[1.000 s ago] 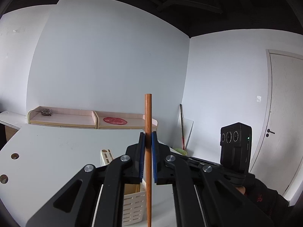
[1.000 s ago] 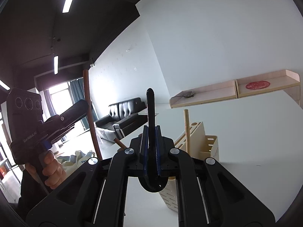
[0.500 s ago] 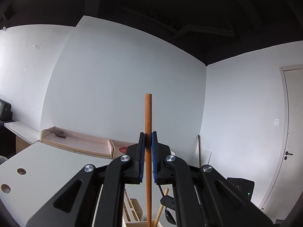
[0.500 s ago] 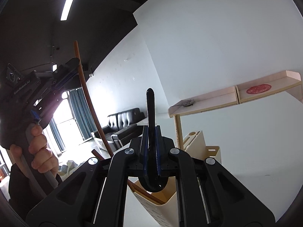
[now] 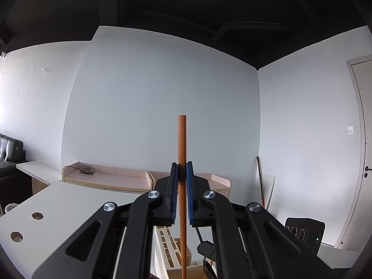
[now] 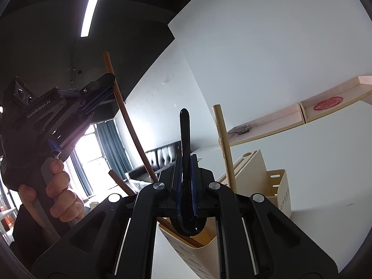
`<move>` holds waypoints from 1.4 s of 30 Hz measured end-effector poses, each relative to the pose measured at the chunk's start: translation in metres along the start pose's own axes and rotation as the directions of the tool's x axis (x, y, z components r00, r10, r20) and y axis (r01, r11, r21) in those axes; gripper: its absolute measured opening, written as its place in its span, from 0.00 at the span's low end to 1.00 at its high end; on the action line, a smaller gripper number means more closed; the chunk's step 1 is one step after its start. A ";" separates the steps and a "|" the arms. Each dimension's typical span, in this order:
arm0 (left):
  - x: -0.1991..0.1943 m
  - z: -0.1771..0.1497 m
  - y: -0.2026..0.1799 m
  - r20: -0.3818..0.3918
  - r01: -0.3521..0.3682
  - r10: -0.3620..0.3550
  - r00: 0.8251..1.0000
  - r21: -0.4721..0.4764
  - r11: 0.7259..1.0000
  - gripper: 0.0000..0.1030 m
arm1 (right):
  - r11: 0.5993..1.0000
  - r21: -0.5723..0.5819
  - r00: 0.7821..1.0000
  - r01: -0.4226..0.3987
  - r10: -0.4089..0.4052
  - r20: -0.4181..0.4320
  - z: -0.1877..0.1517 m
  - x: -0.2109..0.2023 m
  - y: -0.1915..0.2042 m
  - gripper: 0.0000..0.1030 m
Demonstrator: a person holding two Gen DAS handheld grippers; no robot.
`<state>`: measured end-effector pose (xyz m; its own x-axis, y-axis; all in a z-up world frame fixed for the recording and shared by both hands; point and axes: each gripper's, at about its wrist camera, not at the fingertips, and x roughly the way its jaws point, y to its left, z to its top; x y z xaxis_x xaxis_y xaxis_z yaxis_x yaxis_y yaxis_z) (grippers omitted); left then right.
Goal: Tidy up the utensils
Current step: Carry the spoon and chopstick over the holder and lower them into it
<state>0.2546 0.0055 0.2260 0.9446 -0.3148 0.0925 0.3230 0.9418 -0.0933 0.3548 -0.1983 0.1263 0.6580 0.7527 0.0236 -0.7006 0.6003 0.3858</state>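
My left gripper [image 5: 182,169] is shut on a reddish-brown wooden stick handle [image 5: 181,153], held upright; its lower end goes down into the cream utensil holder [image 5: 173,259]. In the right wrist view the left gripper [image 6: 105,86] and that stick [image 6: 126,125] show at the left. My right gripper [image 6: 186,162] is shut on a black utensil [image 6: 185,134], whose rounded end sits at the cream holder's [image 6: 276,186] opening. A light wooden handle [image 6: 223,148] stands upright in the holder.
The holder stands on a white table [image 6: 325,162] with two round holes [image 5: 37,215] near its left edge. Low wooden shelves [image 5: 111,179] with a red disc [image 6: 327,99] line the back wall. A black sofa [image 6: 162,153] and a door [image 5: 362,153] lie farther off.
The left gripper has tilted upward with the stick, so the holder dropped low in its view. The right gripper moved closer over the holder, the black utensil's end now at its opening.
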 end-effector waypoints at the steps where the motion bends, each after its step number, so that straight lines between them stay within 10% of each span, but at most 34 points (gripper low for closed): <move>1: 0.000 -0.001 0.000 -0.006 0.002 -0.002 1.000 0.000 1.000 0.07 | 1.000 -0.010 1.000 0.004 -0.004 -0.004 -0.002 0.000 0.001 0.07; 42: 0.018 -0.017 0.001 -0.136 -0.047 0.055 0.989 0.064 0.997 0.07 | 0.995 -0.043 0.996 0.085 -0.085 -0.004 -0.025 -0.034 -0.001 0.07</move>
<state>0.2731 -0.0012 0.2108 0.9601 -0.2755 -0.0485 0.2741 0.9611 -0.0343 0.3264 -0.2173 0.1024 0.7142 0.6998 -0.0128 -0.6533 0.6731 0.3466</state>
